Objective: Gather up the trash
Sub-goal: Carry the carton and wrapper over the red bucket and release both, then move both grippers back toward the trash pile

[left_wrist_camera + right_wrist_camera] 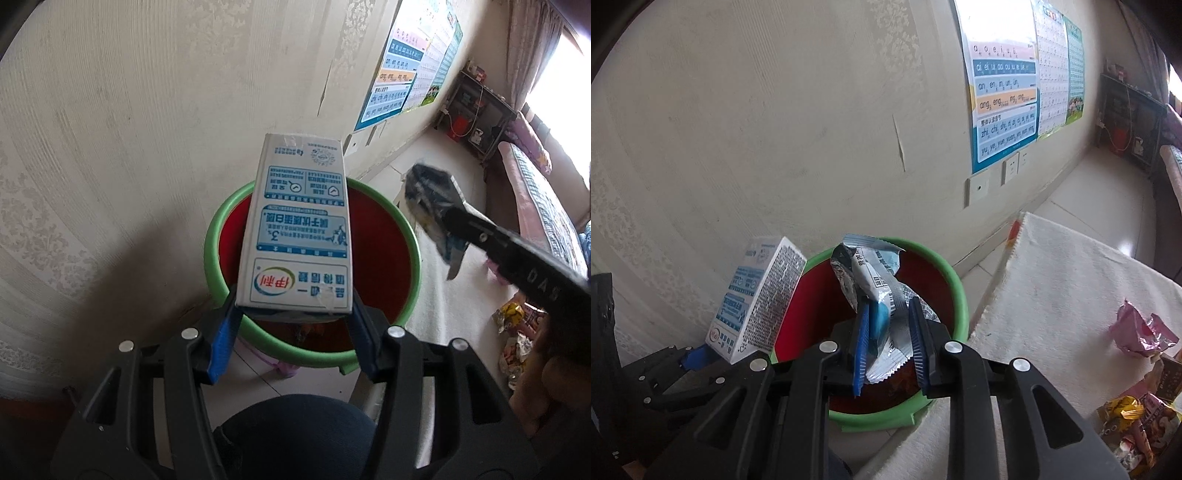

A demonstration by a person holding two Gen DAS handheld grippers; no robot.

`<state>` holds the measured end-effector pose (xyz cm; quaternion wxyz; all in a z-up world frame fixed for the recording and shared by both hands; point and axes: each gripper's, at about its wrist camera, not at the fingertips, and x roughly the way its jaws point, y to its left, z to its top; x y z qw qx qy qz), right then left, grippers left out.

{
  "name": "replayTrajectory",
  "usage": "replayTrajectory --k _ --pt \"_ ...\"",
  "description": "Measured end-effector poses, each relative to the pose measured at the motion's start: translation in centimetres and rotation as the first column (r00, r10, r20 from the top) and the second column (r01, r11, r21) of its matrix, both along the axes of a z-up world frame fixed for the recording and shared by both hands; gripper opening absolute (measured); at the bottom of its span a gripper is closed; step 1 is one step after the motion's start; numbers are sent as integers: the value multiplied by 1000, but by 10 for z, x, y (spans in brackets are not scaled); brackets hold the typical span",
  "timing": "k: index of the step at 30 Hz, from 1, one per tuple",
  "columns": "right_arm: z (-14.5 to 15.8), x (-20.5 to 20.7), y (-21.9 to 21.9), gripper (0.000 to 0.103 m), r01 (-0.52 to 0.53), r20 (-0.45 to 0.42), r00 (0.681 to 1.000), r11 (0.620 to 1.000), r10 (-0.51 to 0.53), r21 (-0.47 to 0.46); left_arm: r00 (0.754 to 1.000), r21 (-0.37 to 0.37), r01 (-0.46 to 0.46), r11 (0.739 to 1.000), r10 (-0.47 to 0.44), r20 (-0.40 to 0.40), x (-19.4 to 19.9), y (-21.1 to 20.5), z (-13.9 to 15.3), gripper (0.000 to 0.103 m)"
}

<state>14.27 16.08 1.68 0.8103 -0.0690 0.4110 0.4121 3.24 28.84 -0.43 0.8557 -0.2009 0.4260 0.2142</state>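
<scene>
A red bin with a green rim point(218, 240) point(956, 284) stands on the floor by the wall. My left gripper point(295, 332) is shut on a white and blue milk carton point(295, 229) and holds it above the bin; the carton also shows in the right wrist view point(757, 299). My right gripper point(890, 332) is shut on a crumpled silver and blue snack wrapper point(871, 273) over the bin's opening. In the left wrist view the right gripper point(436, 206) and its wrapper point(424, 192) hang at the bin's right.
A white mat point(1052, 280) lies right of the bin with a pink wrapper point(1141, 328) and several more wrappers point(1137, 421) on it. Posters point(1004, 92) and wall sockets hang on the wall. A shelf point(476, 110) and a bed stand far right.
</scene>
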Motion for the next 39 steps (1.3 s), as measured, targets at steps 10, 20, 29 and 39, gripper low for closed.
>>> replayTrajectory --k 10,20,29,39 --pt "-4 0 -2 73 1 -7 1000 1000 -1 11 996 19 -76 997 75 36 -13 8 8 86" --pt "8 -4 -23 89 34 19 999 999 -34 14 997 11 -70 997 70 46 -23 4 10 92" --pt "16 -18 -74 96 84 81 993 996 -82 -25 998 24 30 999 -31 59 -15 -34 15 97" --pt "20 -16 -169 96 225 89 971 974 -222 -32 979 -17 181 983 -179 98 3 -92 23 98"
